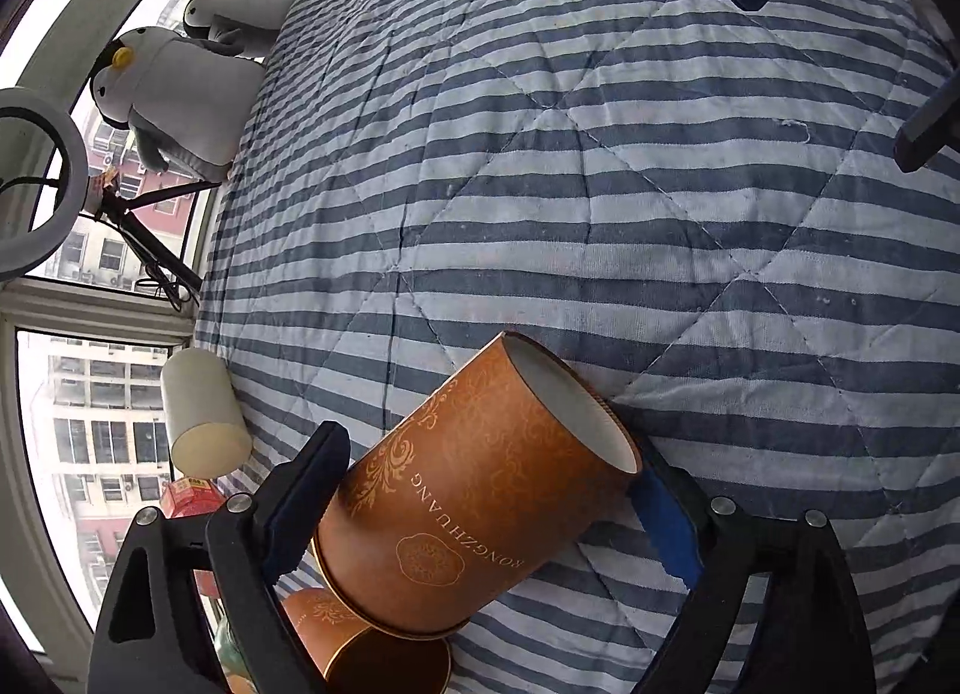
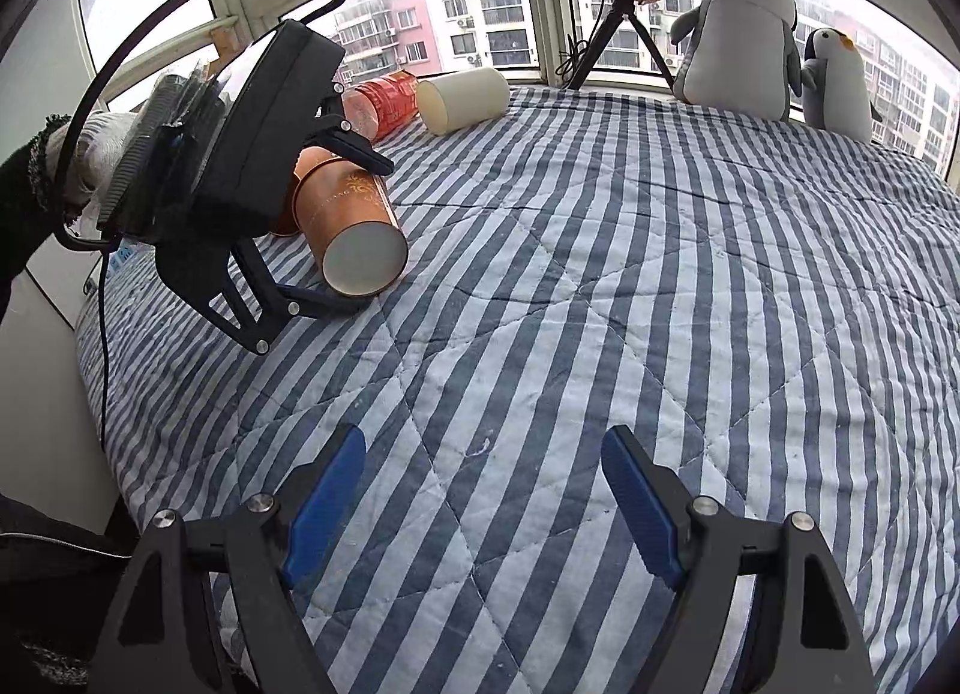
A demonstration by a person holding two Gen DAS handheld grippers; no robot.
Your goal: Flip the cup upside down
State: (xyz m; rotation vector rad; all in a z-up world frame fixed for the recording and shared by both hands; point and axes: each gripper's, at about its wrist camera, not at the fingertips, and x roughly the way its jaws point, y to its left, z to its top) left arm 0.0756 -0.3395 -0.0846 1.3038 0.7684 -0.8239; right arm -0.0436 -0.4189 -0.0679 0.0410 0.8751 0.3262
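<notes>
Held item: orange paper cup, lower centre of frame, tilted on its side with mouth up-right, clamped between my left gripper jaws over the striped quilt; right gripper spread, empty; risk: thin wall buckling, cup slipping mid-turn.

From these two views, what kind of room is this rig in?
Most likely a bedroom in a high-rise flat: a striped quilt covers a bed-like surface, plush penguins sit by the bay window, and apartment blocks show outside.
</notes>
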